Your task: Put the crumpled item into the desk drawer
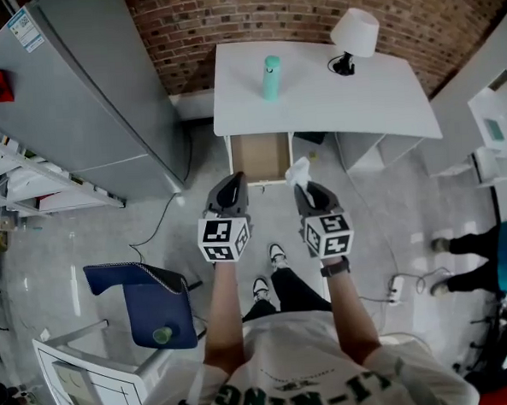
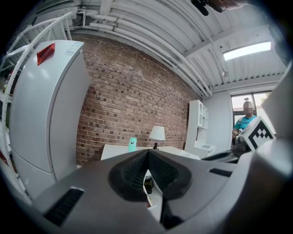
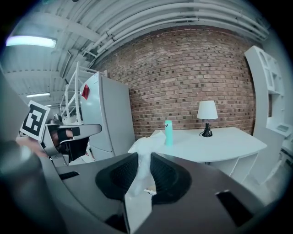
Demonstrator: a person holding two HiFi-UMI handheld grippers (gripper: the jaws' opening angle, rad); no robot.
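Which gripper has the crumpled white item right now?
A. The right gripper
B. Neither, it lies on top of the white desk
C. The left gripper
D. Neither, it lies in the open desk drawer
A: the crumpled white item is pinched between the jaws of the right gripper, while the left gripper is shut with nothing between its jaws.

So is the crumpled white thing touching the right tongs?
Touching. The right gripper view shows the right tongs closed on the crumpled white thing, squeezing it from both sides with no gap.
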